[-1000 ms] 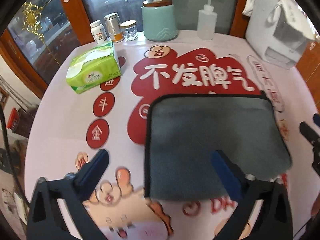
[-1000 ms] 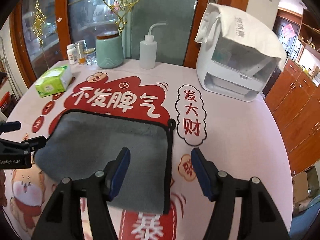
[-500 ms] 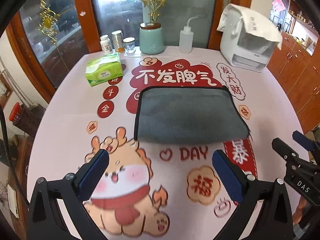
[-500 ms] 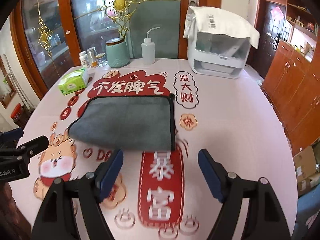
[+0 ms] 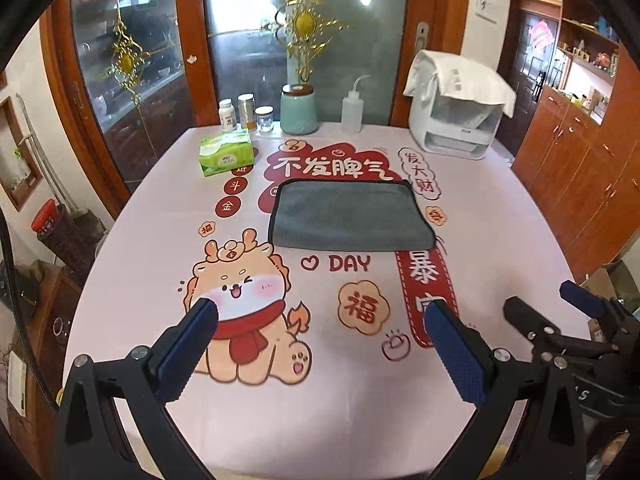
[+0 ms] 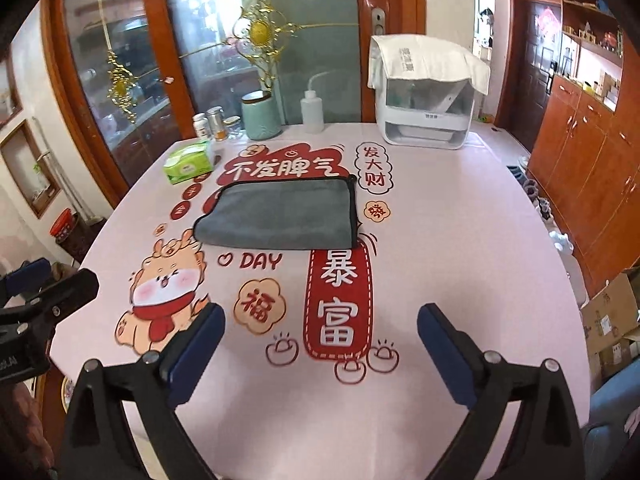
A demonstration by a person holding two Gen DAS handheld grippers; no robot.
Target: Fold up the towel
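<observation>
A grey towel [image 5: 348, 216] with black edging lies folded flat on the printed tablecloth, in the far middle of the table; it also shows in the right wrist view [image 6: 280, 216]. My left gripper [image 5: 320, 312] is open and empty, held above the near part of the table, well short of the towel. My right gripper [image 6: 320, 320] is open and empty, also near the front edge. The right gripper shows at the right of the left wrist view [image 5: 560, 312]; the left gripper shows at the left of the right wrist view [image 6: 48, 280].
A green tissue pack [image 5: 226, 152], small jars [image 5: 246, 112], a teal canister [image 5: 298, 110] and a squeeze bottle [image 5: 352, 114] stand along the far edge. A white appliance [image 5: 456, 120] under a cloth is at the far right. Wooden cabinets [image 6: 580, 152] stand to the right.
Both grippers have drawn back from the towel toward the table's near edge and risen; the towel stays folded flat. Both stay open.
</observation>
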